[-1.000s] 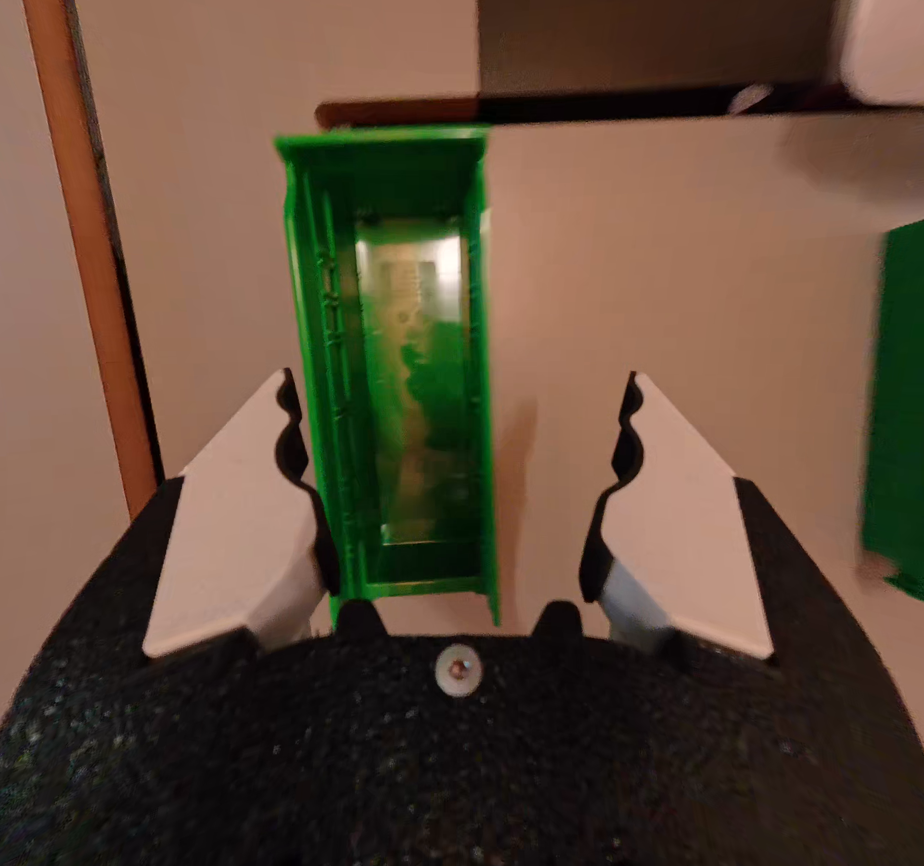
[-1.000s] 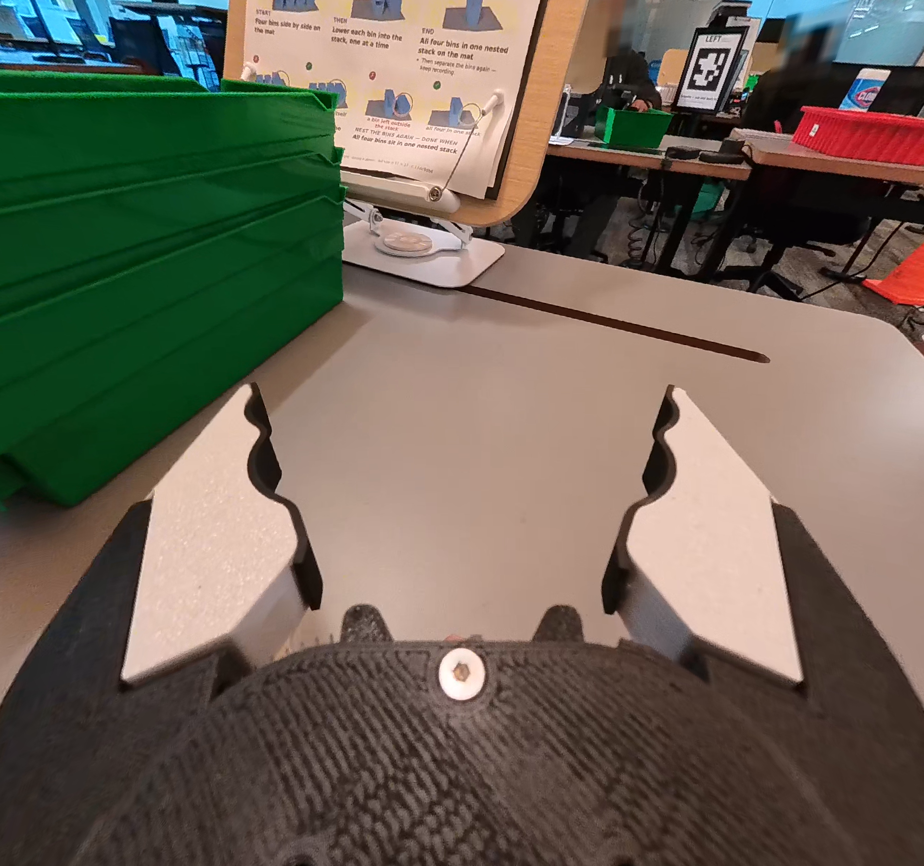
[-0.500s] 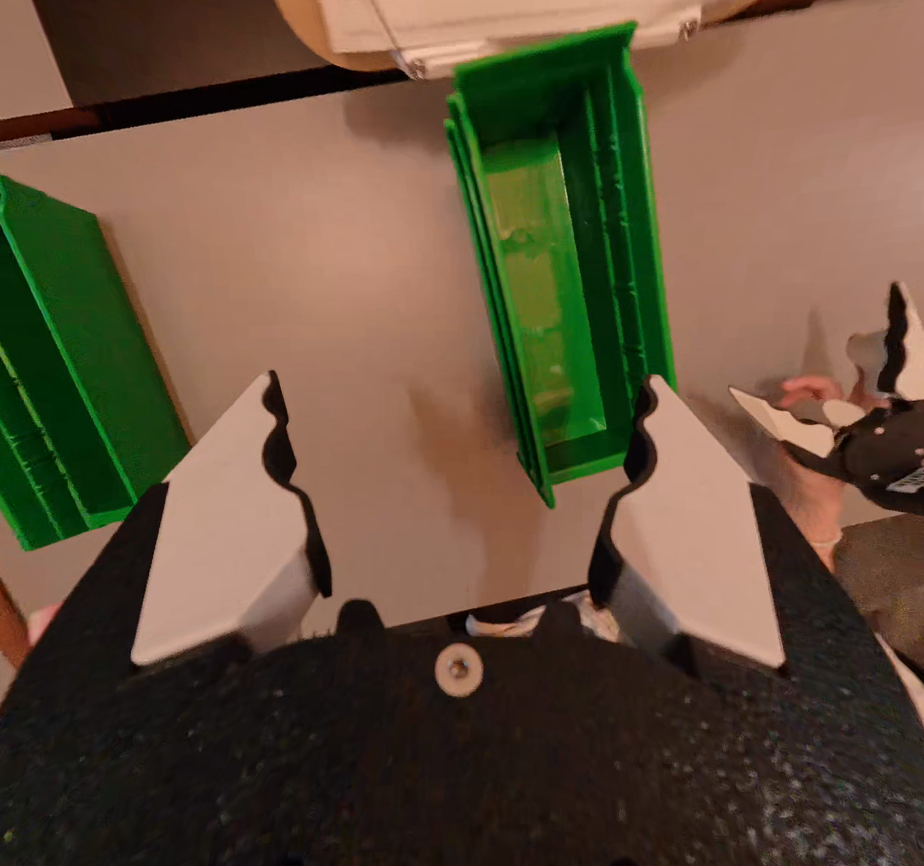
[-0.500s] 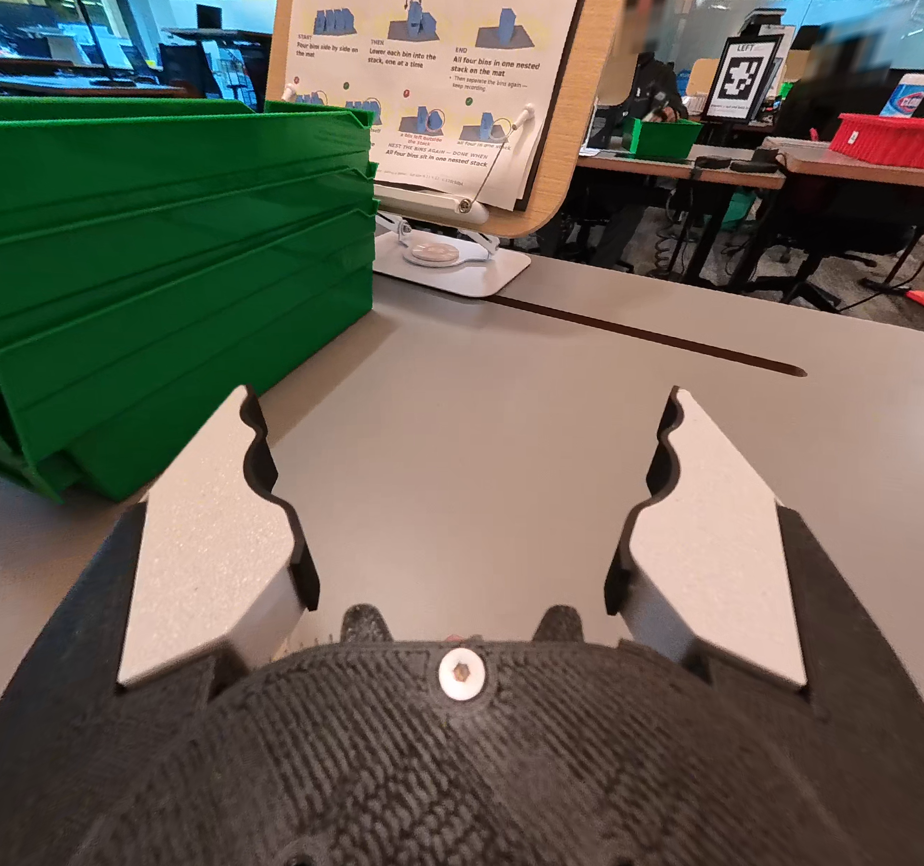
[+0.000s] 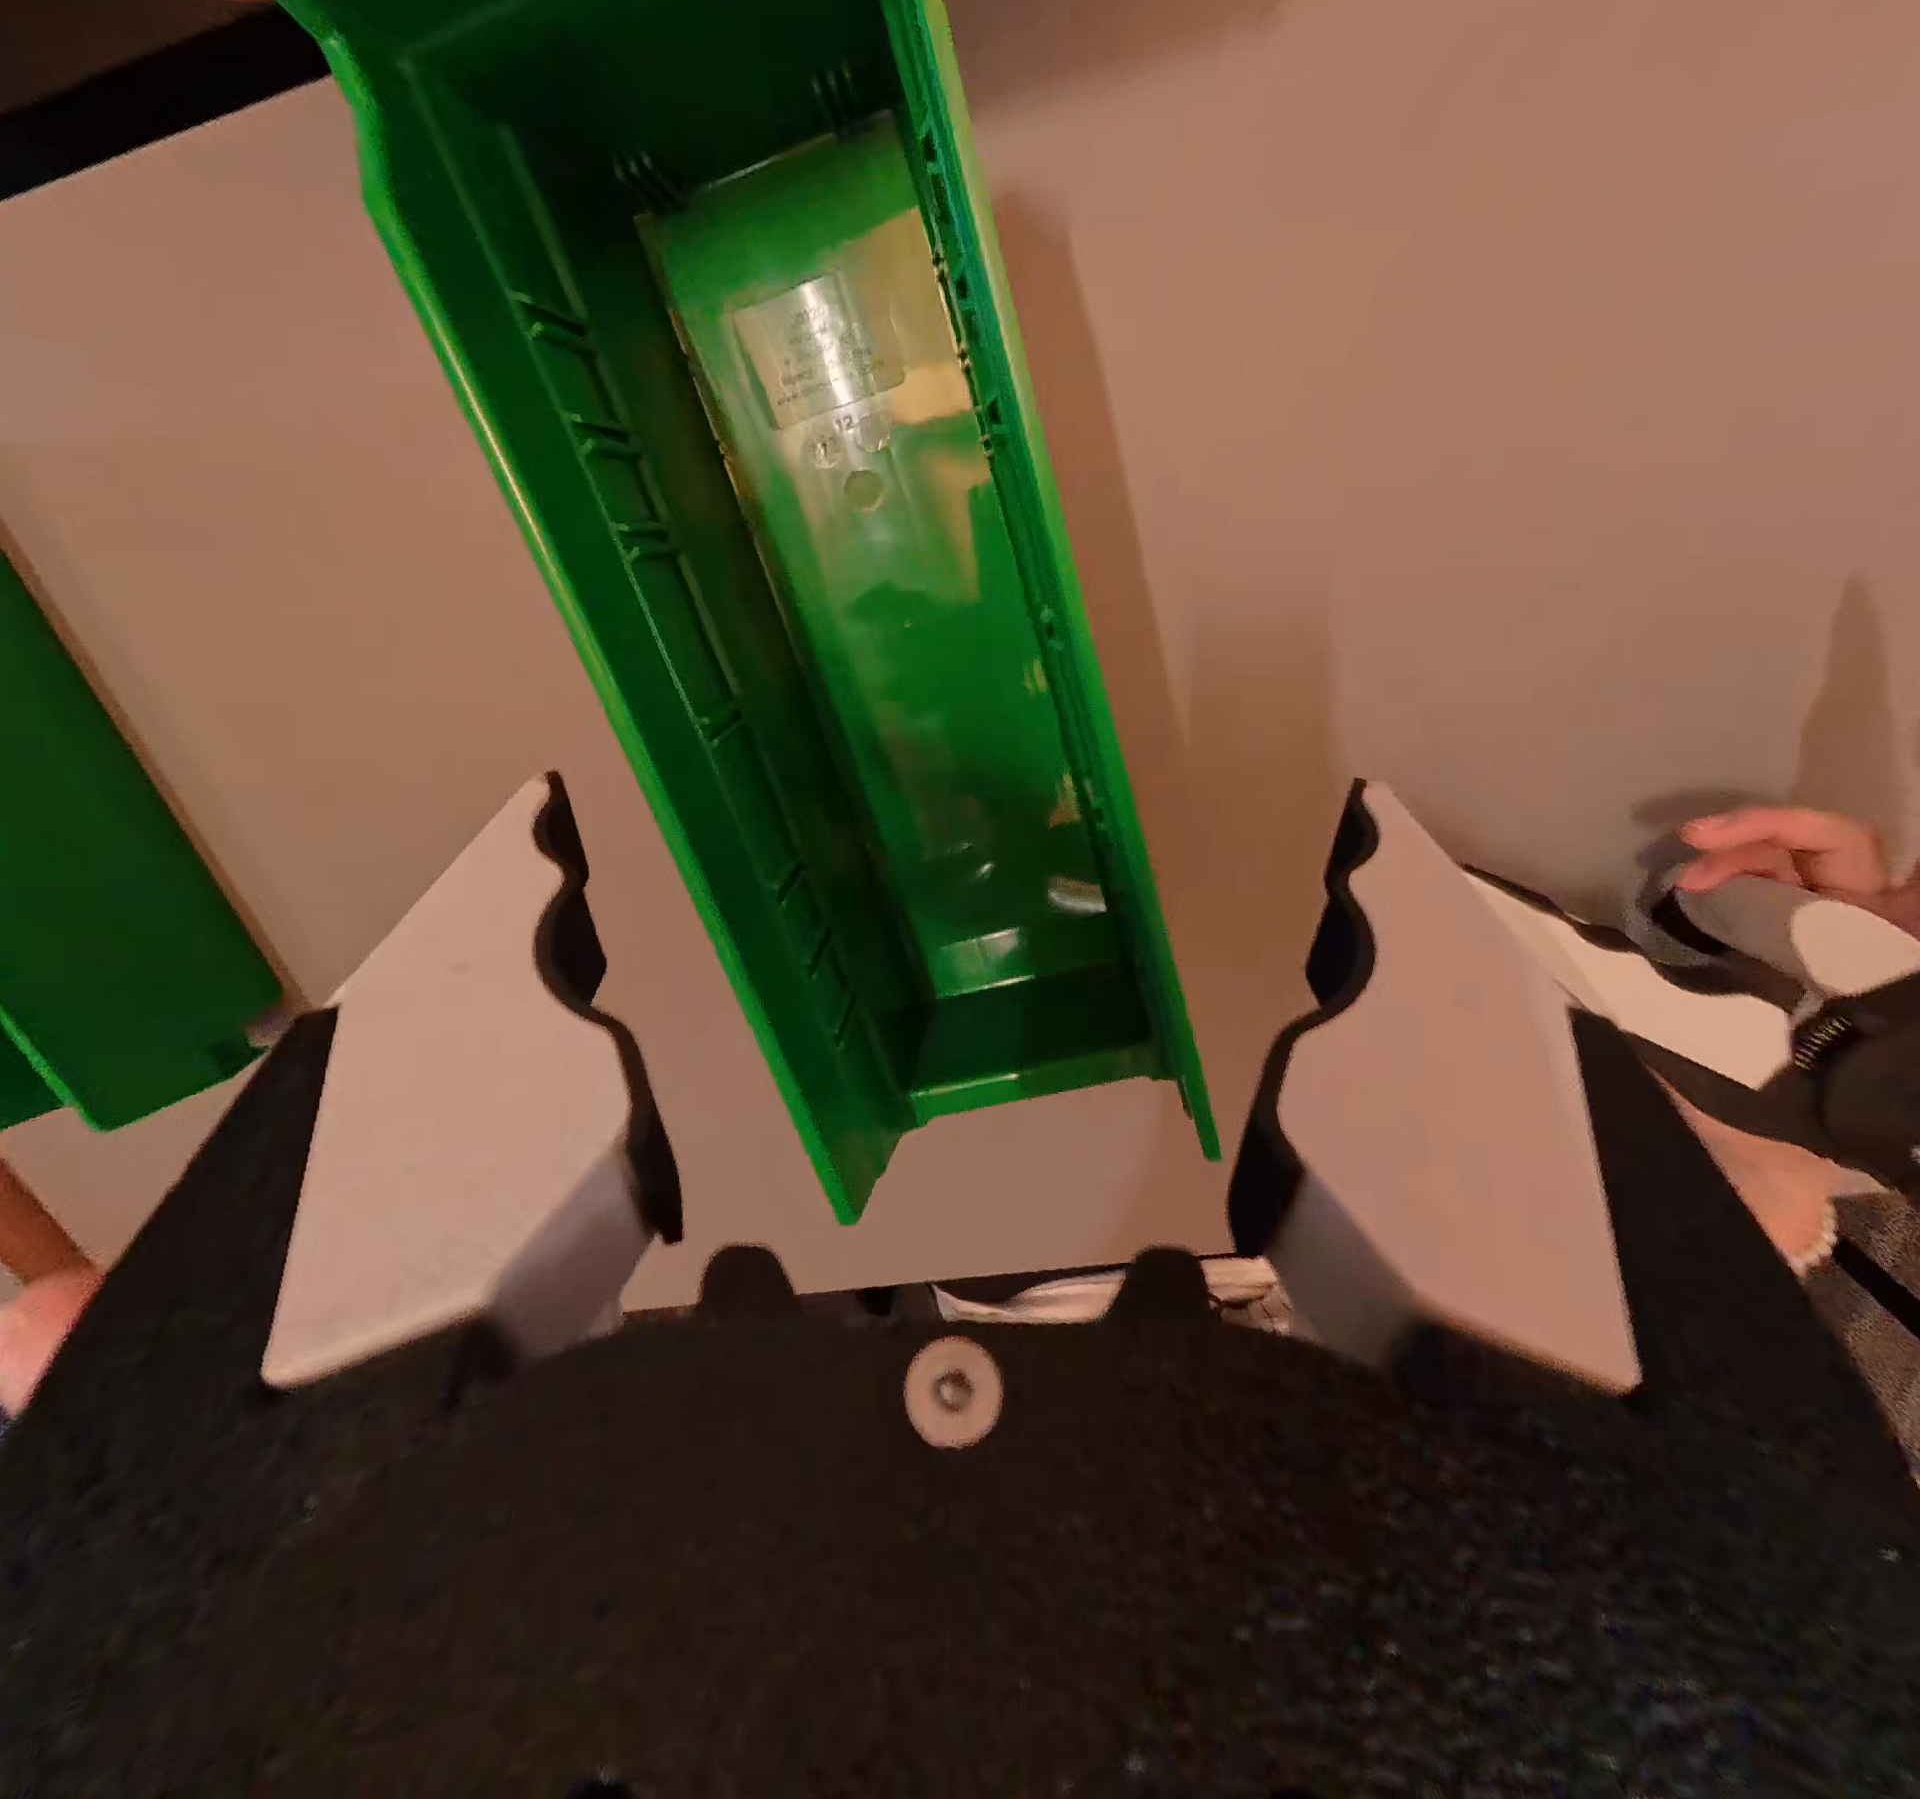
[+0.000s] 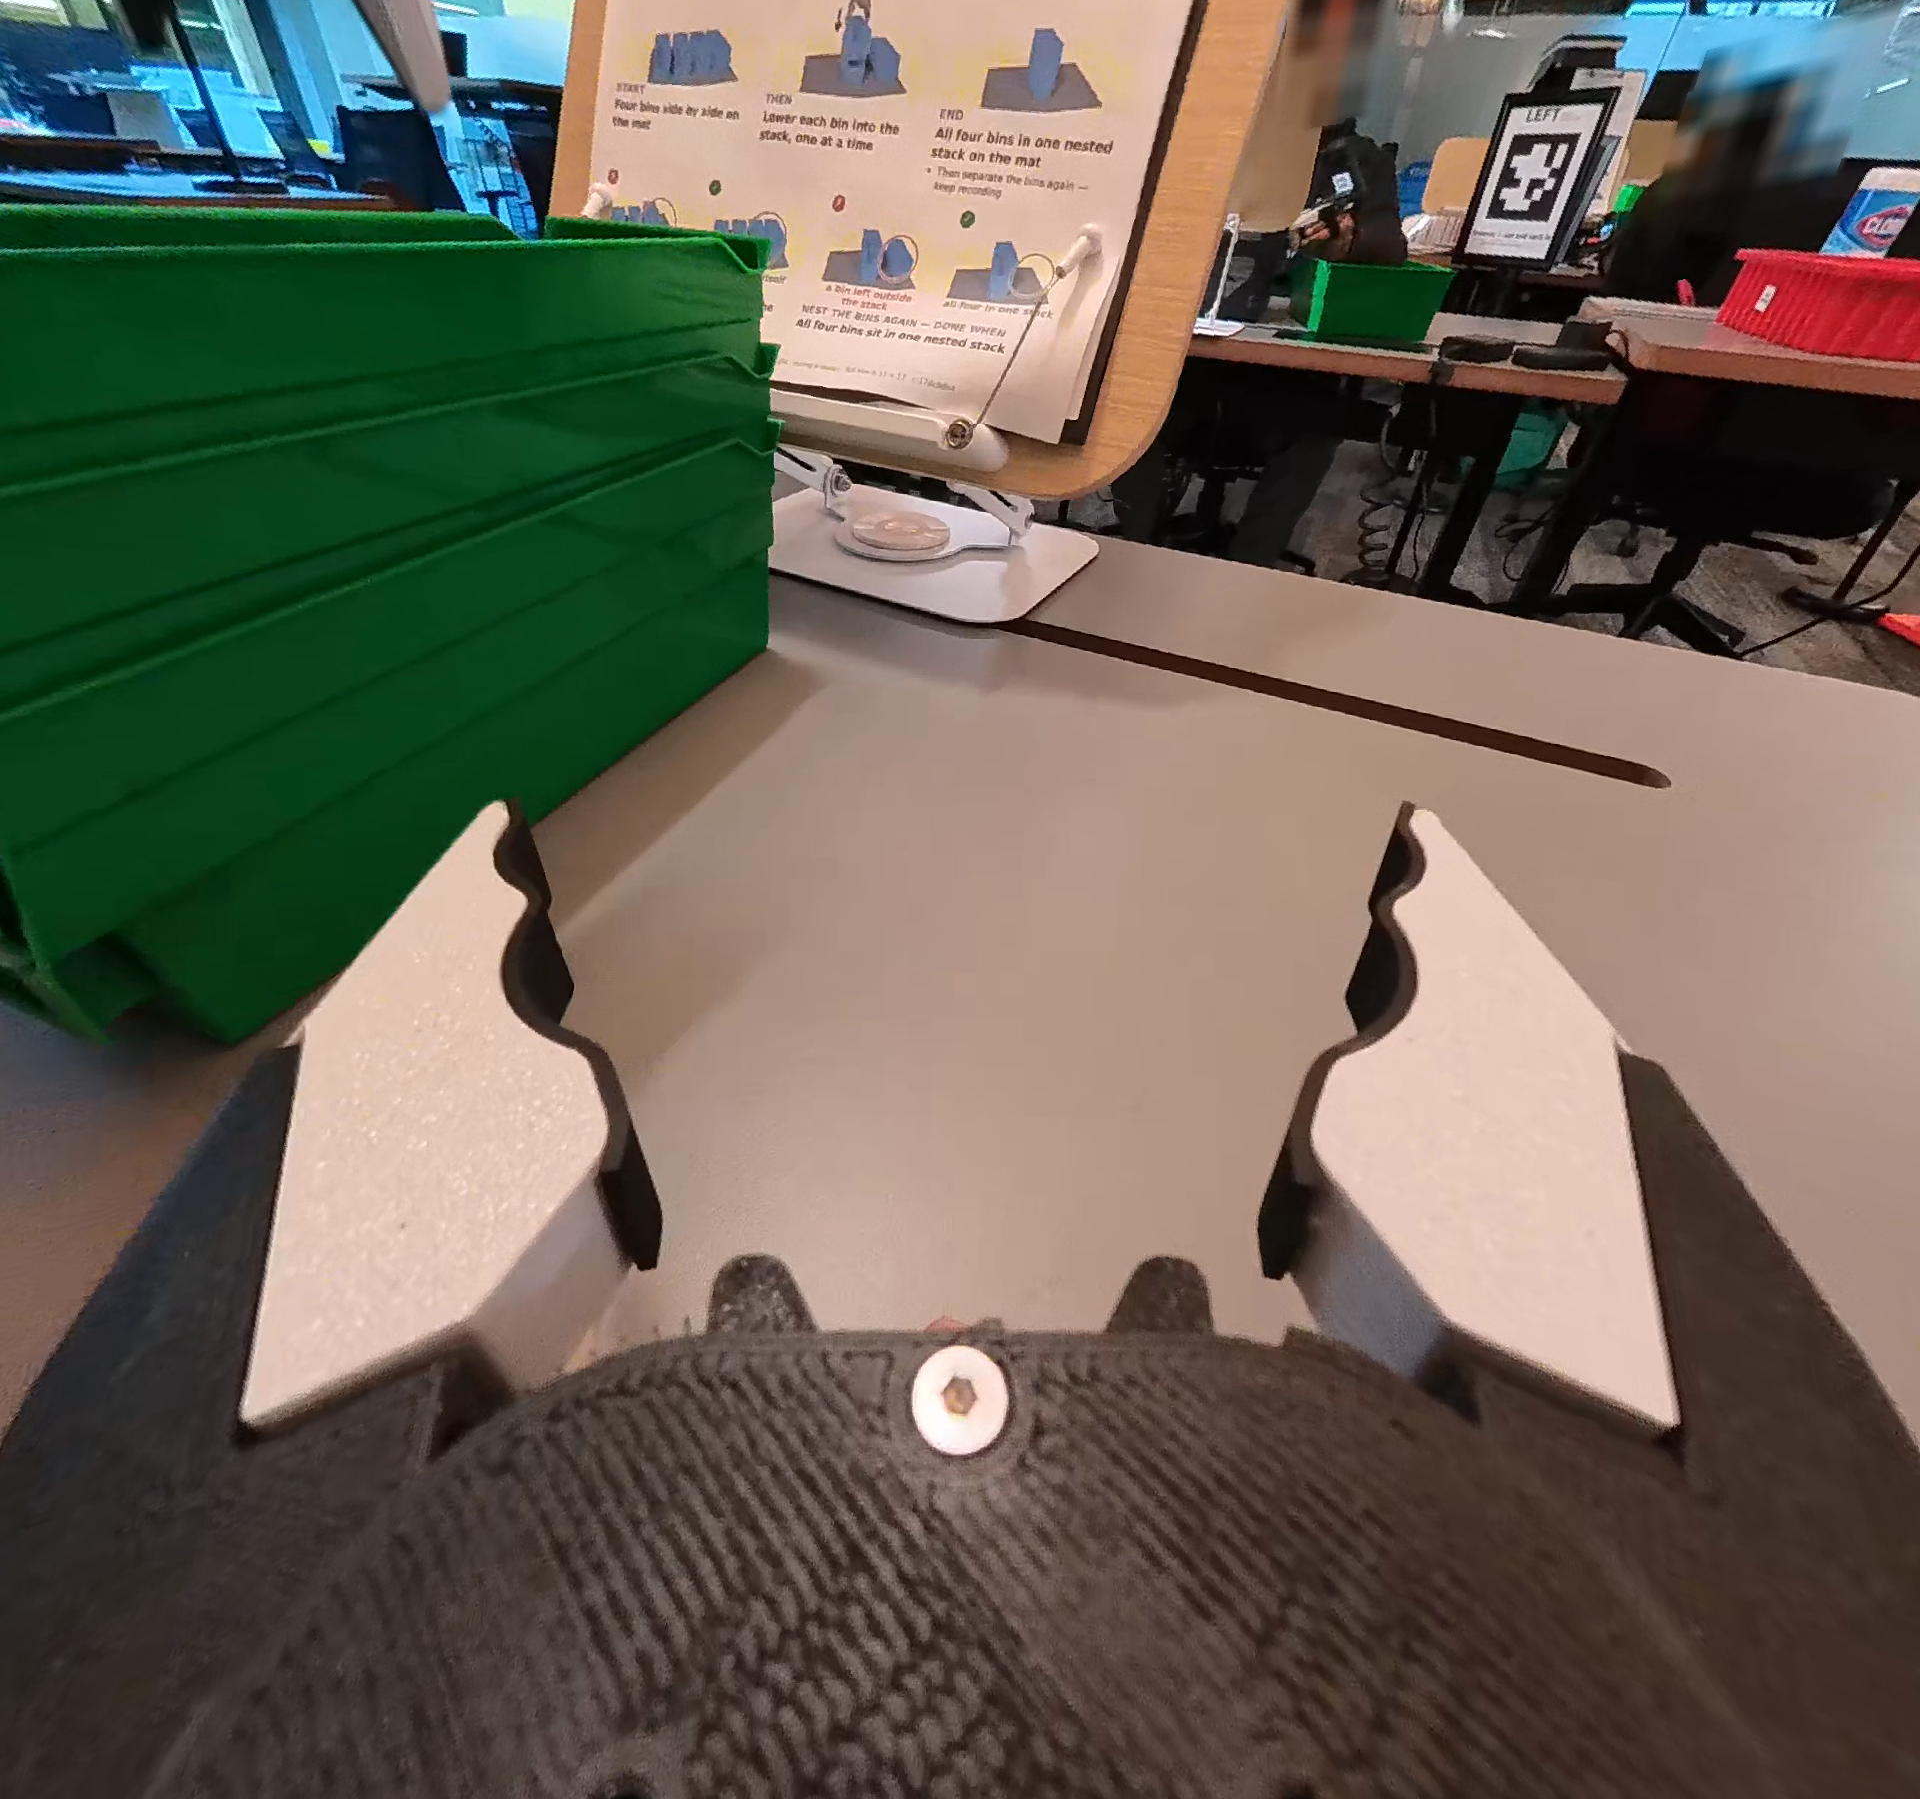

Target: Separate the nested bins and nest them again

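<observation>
1. The left gripper (image 5: 951,928) looks straight down with its jaws spread wide and nothing between the pads; the near end of the stack of green bins (image 5: 831,544) lies below the gap, closer to the right finger, with no contact visible.
2. That stack runs away from the gripper at a slight slant on the grey table (image 5: 1455,399); its top bin is open and shows a glossy floor with a silver sticker.
3. At the left edge of the same view lies a separate green bin (image 5: 94,876), well apart from the stack (only part of it is in frame).
4. At the right edge, a hand (image 5: 1787,850) holds the right gripper (image 5: 1704,928) low near the table.
5. From its own camera, the right gripper (image 6: 956,918) has its jaws spread too, holding nothing, over bare table (image 6: 1039,918).
6. Just left of its left finger stands the side of the stack (image 6: 364,554), several rims layered one above another.
7. Behind the stack, a wooden stand with an instruction sheet (image 6: 883,139) sits on a white base; a dark slot (image 6: 1351,700) crosses the table to its right.
8. Farther off stand other desks with a green tub (image 6: 1371,295) and a red basket (image 6: 1829,300).
</observation>
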{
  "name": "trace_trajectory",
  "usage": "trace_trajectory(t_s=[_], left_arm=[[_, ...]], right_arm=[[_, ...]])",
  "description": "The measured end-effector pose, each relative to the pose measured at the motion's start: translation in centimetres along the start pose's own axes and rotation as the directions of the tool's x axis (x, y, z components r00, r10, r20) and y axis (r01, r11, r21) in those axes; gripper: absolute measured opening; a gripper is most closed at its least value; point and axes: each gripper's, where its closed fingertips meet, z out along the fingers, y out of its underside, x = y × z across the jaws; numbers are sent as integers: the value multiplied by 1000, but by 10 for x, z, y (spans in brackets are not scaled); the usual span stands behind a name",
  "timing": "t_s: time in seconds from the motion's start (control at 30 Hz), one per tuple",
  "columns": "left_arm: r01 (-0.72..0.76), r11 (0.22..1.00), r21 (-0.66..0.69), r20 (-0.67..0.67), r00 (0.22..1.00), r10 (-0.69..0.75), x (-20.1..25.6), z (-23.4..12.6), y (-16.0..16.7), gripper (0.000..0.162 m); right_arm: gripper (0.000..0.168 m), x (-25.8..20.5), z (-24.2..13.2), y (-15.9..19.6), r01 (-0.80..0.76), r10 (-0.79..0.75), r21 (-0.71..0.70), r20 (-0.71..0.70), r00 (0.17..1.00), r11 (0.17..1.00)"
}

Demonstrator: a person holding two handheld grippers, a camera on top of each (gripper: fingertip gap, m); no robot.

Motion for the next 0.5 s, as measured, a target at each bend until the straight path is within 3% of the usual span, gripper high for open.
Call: trace_trajectory(t_s=[0.13, 0.5], left_arm=[[9, 1000, -19, 136, 991, -7, -23, 10, -1, 139], [113, 992, -56, 40, 993, -111, -34, 39, 5, 146]], right_arm=[[152, 2, 0, 0, -9, 9, 0, -2, 1000, 1000], [152, 2, 1, 2, -19, 19, -11, 2, 1000, 1000]])
